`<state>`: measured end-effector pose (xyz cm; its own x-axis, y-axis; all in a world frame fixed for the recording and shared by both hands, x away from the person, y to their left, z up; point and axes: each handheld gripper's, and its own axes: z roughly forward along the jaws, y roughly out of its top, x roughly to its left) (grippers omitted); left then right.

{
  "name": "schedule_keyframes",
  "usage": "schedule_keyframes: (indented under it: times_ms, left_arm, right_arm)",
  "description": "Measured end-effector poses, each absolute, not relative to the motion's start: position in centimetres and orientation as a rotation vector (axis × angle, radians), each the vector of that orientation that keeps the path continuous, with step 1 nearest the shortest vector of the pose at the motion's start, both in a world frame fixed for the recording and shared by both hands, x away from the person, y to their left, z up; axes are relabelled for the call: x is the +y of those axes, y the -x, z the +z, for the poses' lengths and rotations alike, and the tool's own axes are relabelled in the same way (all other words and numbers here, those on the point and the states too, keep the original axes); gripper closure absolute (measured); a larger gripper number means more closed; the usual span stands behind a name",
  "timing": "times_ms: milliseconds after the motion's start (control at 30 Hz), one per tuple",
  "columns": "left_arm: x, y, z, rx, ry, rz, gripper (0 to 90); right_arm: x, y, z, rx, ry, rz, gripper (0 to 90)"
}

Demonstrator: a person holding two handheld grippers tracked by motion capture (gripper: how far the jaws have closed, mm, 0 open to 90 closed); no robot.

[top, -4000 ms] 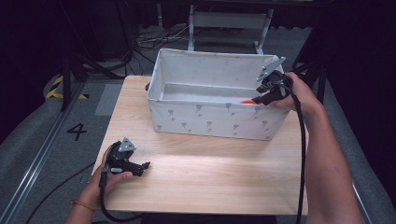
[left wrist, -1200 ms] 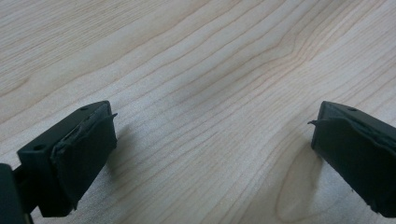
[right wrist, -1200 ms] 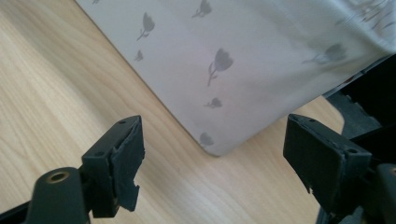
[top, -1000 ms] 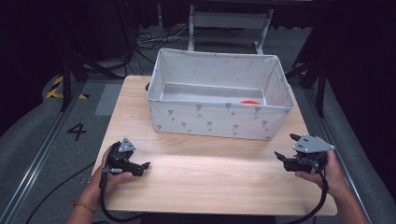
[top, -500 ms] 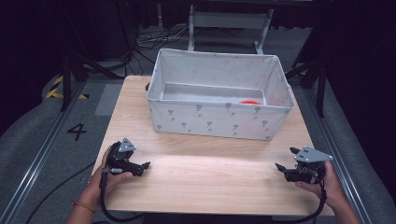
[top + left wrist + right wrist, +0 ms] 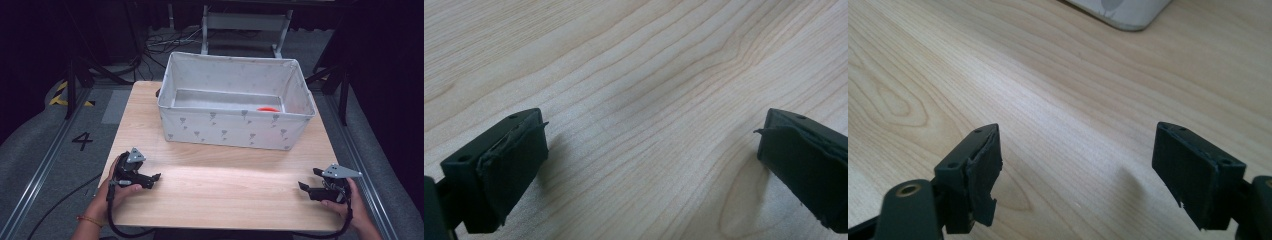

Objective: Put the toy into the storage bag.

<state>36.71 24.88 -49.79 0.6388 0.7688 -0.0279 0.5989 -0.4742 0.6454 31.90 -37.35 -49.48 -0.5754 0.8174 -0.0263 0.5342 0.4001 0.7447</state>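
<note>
High view: your left gripper [image 6: 150, 178] sits at about 8 o'clock on the wooden counter [image 6: 225, 185], held low in your left hand [image 6: 112, 192] with its tips aimed toward the middle of the board. Your right gripper [image 6: 309, 181] mirrors it at about 4 o'clock, near the counter's right edge, held in your right hand [image 6: 345, 200] and also pointing inward. The two grippers are well apart, with bare wood between them. At 12 o'clock stands the white fabric bin [image 6: 235, 132], its open top facing up, and a red object [image 6: 268, 108] lies on its floor toward the right side; too little shows to say what it is. In the left gripper view your fingers [image 6: 509, 170] are spread wide just above the wood grain, nothing between them. In the right gripper view your fingers [image 6: 975, 175] are likewise spread wide and empty over the counter, and a corner of the bin [image 6: 1120, 12] shows at 12 o'clock.
</note>
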Motion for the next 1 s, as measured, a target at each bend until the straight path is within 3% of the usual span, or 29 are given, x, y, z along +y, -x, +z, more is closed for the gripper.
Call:
schedule_keyframes:
  times_ms: [700, 833, 1000]
  left_arm:
    - [24.75, -36.76, -49.81, 1.072, -2.227, 0.361, 0.1]
    - [24.75, -36.82, -49.81, 1.070, -2.225, 0.364, 0.1]
    - [24.75, -36.83, -49.81, 1.070, -2.225, 0.364, 0.1]
  right_arm:
    - [-37.59, -32.24, -50.30, 2.257, -1.270, 0.979, 13.5]
    - [-37.50, -32.39, -50.34, 2.241, -1.306, 0.955, 6.9]
    - [-37.50, -32.46, -50.37, 2.238, -1.315, 0.946, 5.9]
